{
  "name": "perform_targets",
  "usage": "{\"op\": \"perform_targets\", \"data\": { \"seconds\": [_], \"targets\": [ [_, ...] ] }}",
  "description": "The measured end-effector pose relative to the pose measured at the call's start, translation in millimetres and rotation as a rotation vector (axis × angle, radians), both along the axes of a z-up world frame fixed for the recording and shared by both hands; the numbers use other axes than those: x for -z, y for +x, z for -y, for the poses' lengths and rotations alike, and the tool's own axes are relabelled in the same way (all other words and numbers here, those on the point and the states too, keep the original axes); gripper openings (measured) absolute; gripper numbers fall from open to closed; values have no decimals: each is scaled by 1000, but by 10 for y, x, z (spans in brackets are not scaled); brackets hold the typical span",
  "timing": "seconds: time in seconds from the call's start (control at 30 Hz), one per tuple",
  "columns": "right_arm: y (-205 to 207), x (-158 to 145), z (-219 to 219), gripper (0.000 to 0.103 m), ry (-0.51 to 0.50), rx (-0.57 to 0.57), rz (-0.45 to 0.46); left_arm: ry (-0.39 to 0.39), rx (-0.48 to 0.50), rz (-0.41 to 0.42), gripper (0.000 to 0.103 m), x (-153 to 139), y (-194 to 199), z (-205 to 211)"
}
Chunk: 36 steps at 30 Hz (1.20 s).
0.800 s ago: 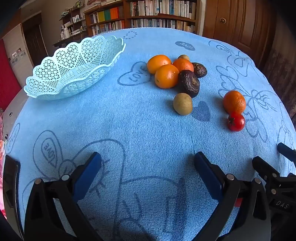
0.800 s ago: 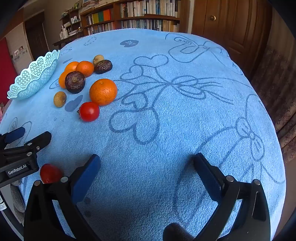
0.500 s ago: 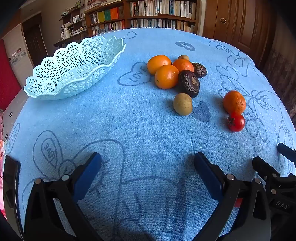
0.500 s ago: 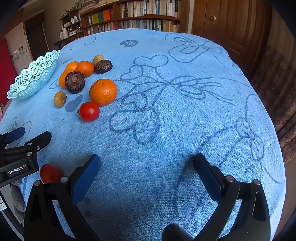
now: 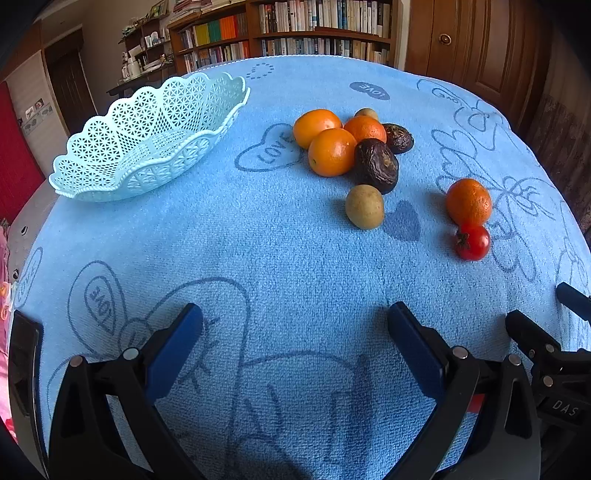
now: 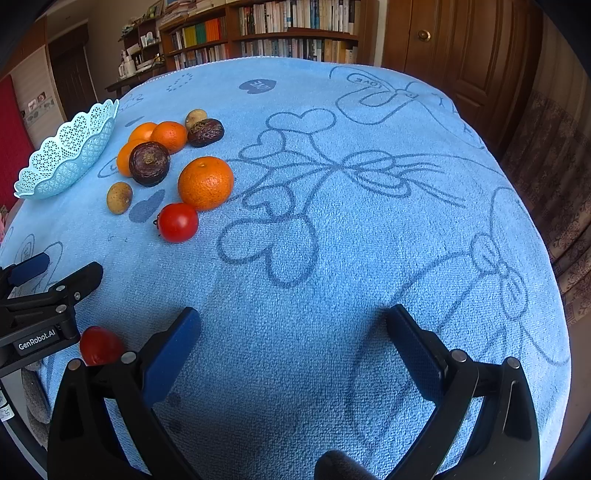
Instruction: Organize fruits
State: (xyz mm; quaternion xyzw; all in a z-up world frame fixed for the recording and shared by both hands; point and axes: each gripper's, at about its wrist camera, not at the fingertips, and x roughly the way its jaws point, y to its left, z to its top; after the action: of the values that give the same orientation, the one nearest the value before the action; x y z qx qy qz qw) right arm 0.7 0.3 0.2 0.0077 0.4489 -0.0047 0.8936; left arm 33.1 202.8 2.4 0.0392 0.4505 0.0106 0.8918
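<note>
A pale blue lattice basket (image 5: 147,144) (image 6: 66,155) stands empty at the far left of the blue towel. To its right lies a cluster of three oranges (image 5: 331,151), two dark wrinkled fruits (image 5: 376,164) and two small tan fruits (image 5: 364,206). A lone orange (image 5: 468,201) (image 6: 205,182) and a red tomato (image 5: 472,242) (image 6: 178,222) sit further right. A second tomato (image 6: 99,345) lies near the front edge, between the grippers. My left gripper (image 5: 295,325) is open over bare towel, well short of the fruit. My right gripper (image 6: 291,325) is open too, holding nothing.
A blue towel (image 6: 369,221) printed with hearts and bows covers the table. Bookshelves (image 5: 295,33) and a wooden door (image 6: 461,55) stand behind it. The right gripper's body (image 5: 546,350) shows at the left wrist view's lower right; the left gripper's body (image 6: 40,317) shows at the right wrist view's left.
</note>
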Motion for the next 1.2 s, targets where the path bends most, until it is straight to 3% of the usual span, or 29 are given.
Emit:
{"op": "perform_targets", "data": {
  "seconds": [0.33,1.0,1.2],
  "targets": [
    [-45,-8,24,98,10,-51,-24,-23,8,0,101,-4,8,-26],
    [-144,-21,-33,98,-39,-29,-3,-61,17,15,101,-36,-14,-57],
    [-160,-47,33,98,8,-47,-18,-49,66,42,101,-96,-60,-9]
  ]
}}
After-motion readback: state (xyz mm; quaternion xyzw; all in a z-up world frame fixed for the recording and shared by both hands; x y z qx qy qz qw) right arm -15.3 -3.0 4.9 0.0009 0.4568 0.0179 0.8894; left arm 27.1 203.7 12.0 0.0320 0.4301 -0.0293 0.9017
